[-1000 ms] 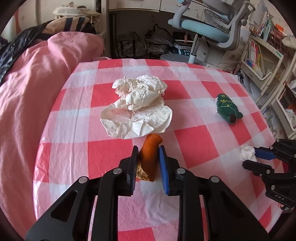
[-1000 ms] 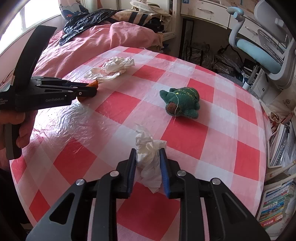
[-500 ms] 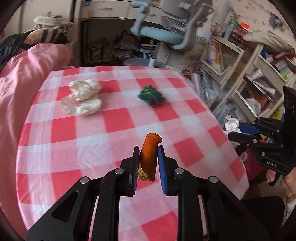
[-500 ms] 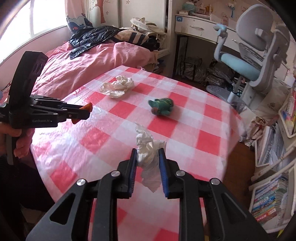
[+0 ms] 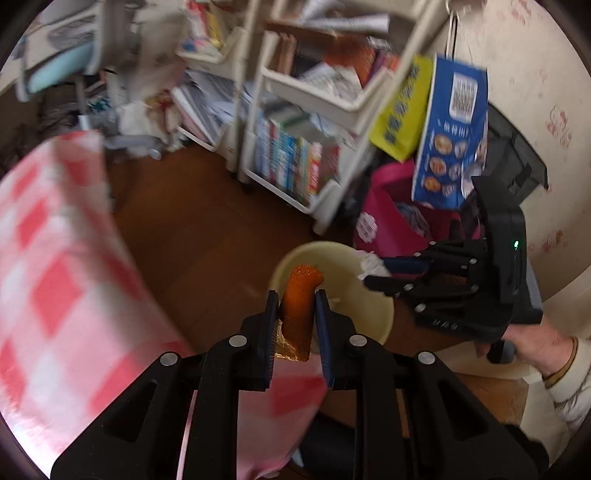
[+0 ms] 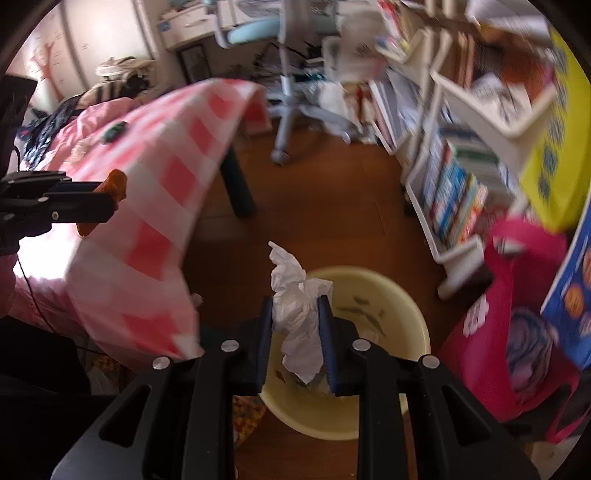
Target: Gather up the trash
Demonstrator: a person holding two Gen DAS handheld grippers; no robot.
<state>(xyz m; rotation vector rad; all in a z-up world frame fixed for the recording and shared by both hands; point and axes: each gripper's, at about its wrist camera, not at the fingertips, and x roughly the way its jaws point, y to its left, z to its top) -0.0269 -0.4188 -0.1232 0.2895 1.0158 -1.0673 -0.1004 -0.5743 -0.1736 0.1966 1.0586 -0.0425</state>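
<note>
Your left gripper [image 5: 297, 317] grips the orange scrap [image 5: 300, 295]; your right gripper [image 6: 295, 325], fingers just loosening, holds the tissue [image 6: 297, 317] over the bin [image 6: 406, 321]; neither is dropped yet; paper seems left on the surface [image 6: 166, 177].

I see a table under a red-and-white checked cloth [image 6: 177, 173] with a small green plush toy [image 6: 115, 132] on it, a pink bedspread [image 6: 79, 122] beyond. White shelf carts [image 5: 314, 107] hold rows of books [image 6: 456, 195]. A blue printed bag [image 5: 452, 136] hangs above a magenta bag [image 6: 517, 306]; a blurred shape is probably an office chair [image 6: 266, 33].
</note>
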